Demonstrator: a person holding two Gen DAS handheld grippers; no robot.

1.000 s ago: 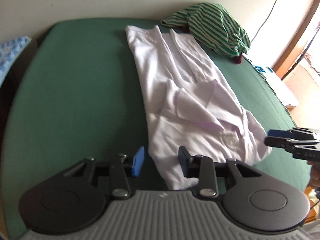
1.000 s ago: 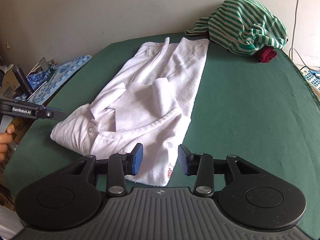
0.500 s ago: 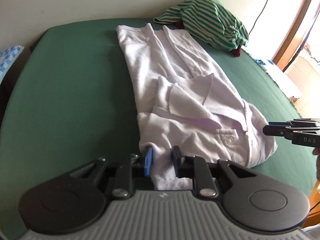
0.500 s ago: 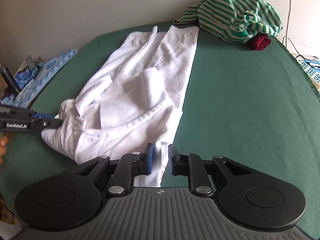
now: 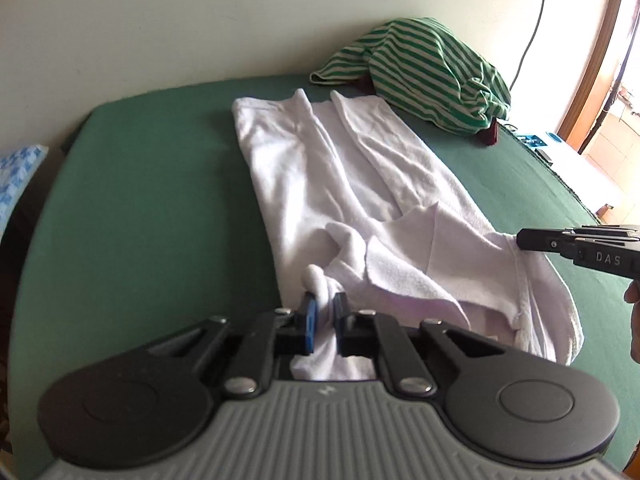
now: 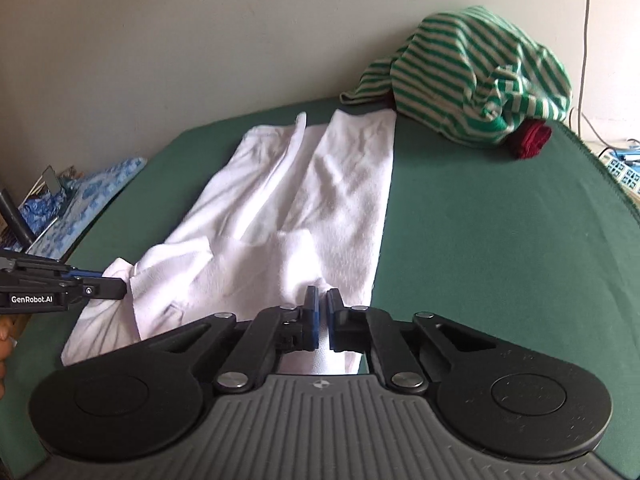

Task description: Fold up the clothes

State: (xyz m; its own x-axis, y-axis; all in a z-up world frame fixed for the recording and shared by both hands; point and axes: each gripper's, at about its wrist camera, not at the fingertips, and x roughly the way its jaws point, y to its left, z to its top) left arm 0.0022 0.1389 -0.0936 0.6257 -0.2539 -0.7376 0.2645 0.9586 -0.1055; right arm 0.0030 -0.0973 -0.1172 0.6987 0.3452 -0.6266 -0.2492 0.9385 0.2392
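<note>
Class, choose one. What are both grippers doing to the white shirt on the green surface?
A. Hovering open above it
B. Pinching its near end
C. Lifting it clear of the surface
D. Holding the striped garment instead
B: the left gripper and right gripper each clamp cloth at the near end of the white shirt, which lies on the green surface.

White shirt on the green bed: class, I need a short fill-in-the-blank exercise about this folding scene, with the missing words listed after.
1. The white shirt lies on a ____ sheet.
2. The heaped garment near the wall has green and cream ____.
3. Both the left hand-held gripper and the right hand-held gripper pinch the ____ shirt.

Missing words: green; stripes; white
</note>
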